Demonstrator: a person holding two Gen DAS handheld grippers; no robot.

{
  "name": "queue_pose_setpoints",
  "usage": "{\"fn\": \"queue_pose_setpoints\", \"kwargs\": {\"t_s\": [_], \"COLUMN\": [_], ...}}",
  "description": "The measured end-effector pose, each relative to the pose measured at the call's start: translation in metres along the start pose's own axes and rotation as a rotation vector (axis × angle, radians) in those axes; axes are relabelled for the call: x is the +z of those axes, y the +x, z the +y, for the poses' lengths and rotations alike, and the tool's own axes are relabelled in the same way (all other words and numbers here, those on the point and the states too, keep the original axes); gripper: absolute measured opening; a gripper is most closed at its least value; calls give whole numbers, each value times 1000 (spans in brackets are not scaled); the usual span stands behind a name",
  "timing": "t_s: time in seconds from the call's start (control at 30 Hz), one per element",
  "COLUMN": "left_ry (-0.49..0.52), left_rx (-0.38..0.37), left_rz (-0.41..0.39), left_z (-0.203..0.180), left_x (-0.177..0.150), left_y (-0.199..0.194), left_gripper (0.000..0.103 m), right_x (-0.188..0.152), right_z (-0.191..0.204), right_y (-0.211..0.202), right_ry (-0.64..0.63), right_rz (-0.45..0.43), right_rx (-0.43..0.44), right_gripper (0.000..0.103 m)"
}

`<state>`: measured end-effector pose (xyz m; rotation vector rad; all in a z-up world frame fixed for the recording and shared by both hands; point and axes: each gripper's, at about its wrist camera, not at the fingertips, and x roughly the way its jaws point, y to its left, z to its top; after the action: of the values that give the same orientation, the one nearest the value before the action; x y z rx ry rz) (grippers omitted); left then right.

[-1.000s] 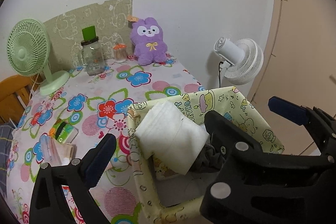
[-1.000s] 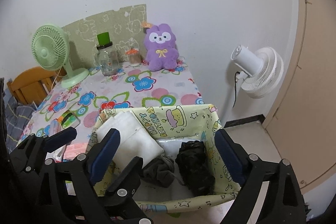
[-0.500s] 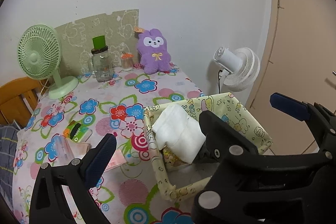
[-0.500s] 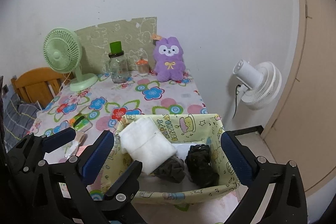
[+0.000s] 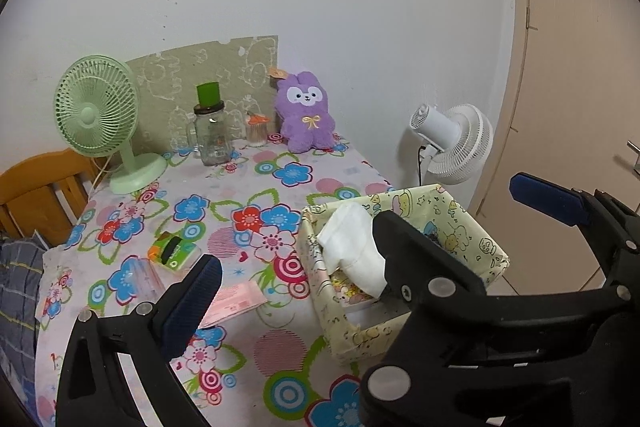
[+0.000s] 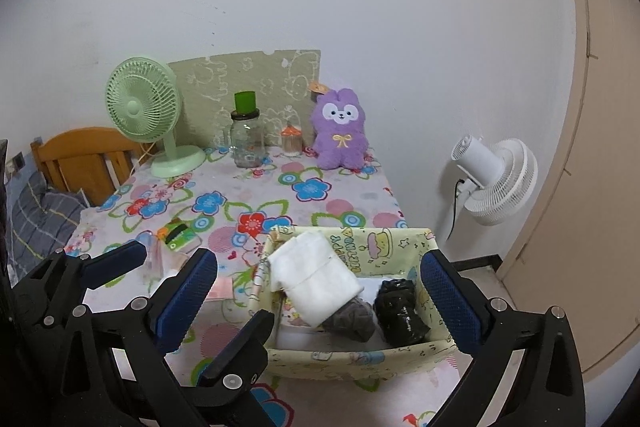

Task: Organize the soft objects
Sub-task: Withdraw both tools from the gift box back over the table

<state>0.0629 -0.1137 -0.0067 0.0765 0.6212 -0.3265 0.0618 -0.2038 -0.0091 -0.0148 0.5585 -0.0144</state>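
Observation:
A yellow cartoon-print fabric basket [image 6: 360, 351] [image 5: 472, 239] stands at the table's near right corner. In it lie a folded white cloth [image 6: 316, 277] [image 5: 352, 251], a grey bundle [image 6: 352, 317] and a black bundle [image 6: 400, 311]. My right gripper [image 6: 320, 303] is open and empty, above and in front of the basket. My left gripper [image 5: 372, 239] is open and empty, just left of the right one and partly behind it. A purple plush bunny [image 6: 340, 131] [image 5: 306, 113] sits upright against the far wall.
On the flowered tablecloth [image 6: 240, 195] stand a green desk fan [image 6: 148, 111], a glass jar with a green lid [image 6: 246, 133] and a small orange-capped container [image 6: 291, 141]. A green packet [image 6: 178, 233] and pink packets [image 5: 236, 301] lie near left. A white fan [image 6: 496, 179] hangs right.
Both grippers have pulled back and up from the basket, so more of the table shows. Both stay open and empty. The basket's contents have not moved.

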Motion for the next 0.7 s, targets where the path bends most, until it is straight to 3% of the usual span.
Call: {"fn": "queue_pose_setpoints", "kwargs": {"t_s": [0.7], "left_ry": [-25], "left_rx": [52], "left_rz": [-29], "left_z": [42], "left_x": [-12], "left_y": [-32], "left_gripper": [103], "right_x": [-2], "right_z": [46], "right_y": [-12], "right_ry": [8], "right_rz": [-1], "right_rx": [81], "right_gripper": [103]}}
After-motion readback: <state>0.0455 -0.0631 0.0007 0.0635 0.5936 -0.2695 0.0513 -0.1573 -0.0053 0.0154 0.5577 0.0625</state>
